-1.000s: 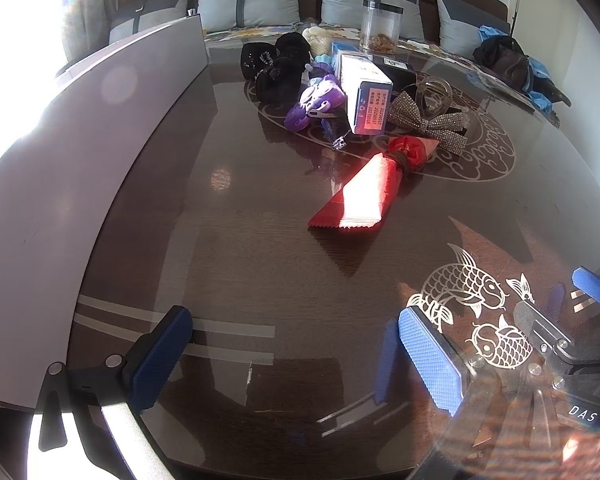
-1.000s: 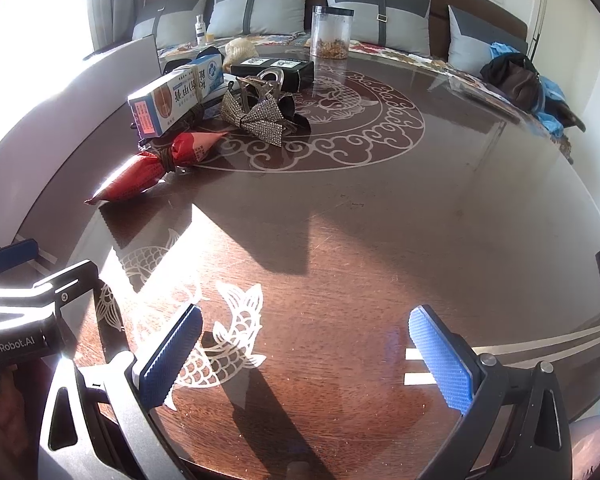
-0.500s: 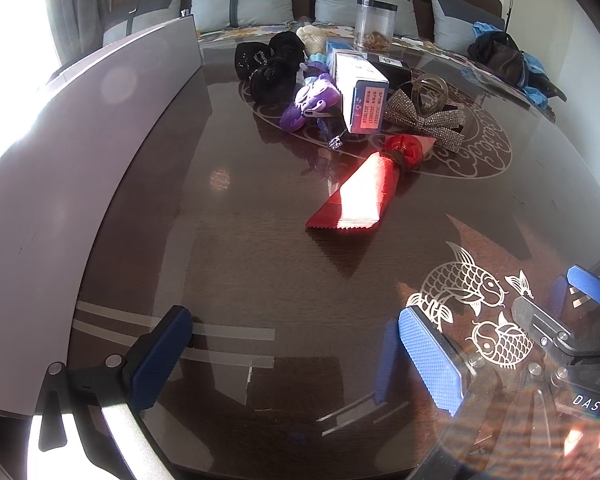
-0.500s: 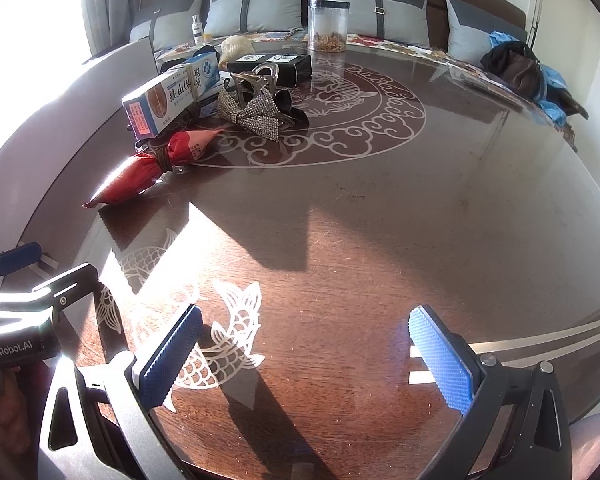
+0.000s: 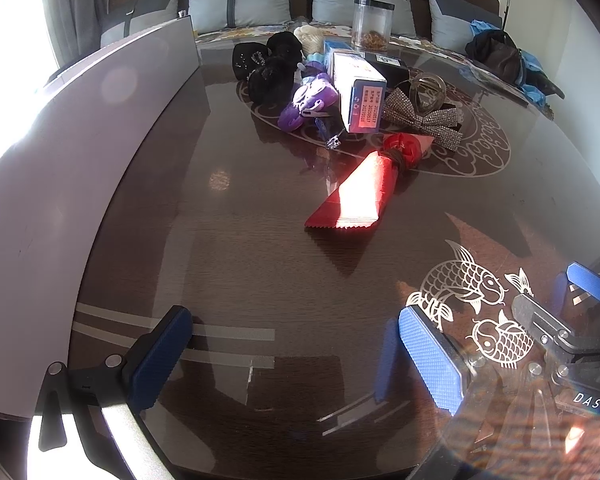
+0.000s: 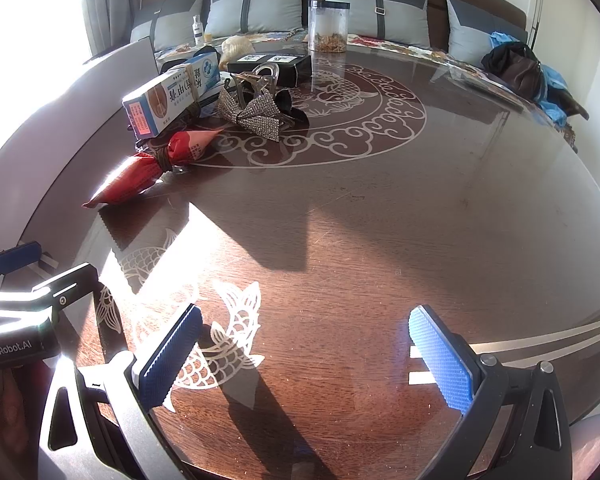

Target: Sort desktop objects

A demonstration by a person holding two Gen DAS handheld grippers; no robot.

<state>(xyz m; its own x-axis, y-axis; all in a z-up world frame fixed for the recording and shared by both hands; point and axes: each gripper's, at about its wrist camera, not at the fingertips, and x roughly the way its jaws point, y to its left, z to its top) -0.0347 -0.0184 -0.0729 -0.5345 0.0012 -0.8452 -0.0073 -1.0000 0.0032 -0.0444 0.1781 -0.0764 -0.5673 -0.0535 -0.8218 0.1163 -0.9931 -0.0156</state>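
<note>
Left gripper, knurled blue pads: spread, empty. Right gripper: likewise spread, empty, over the glossy dark wooden table. Well beyond lay a crinkled red foil packet cinched mid-length, a rhinestone-studded bow, and a blue-and-white cardboard carton, clustered.

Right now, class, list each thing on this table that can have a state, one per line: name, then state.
Left gripper: open, empty, above the table.
Right gripper: open, empty.
Red snack packet: lying flat, tied round with a band.
Medicine box: closed, lying on its side.
Clear jar: upright, lid on.
Rhinestone bow: lying flat.
Black box: closed, flat.
</note>
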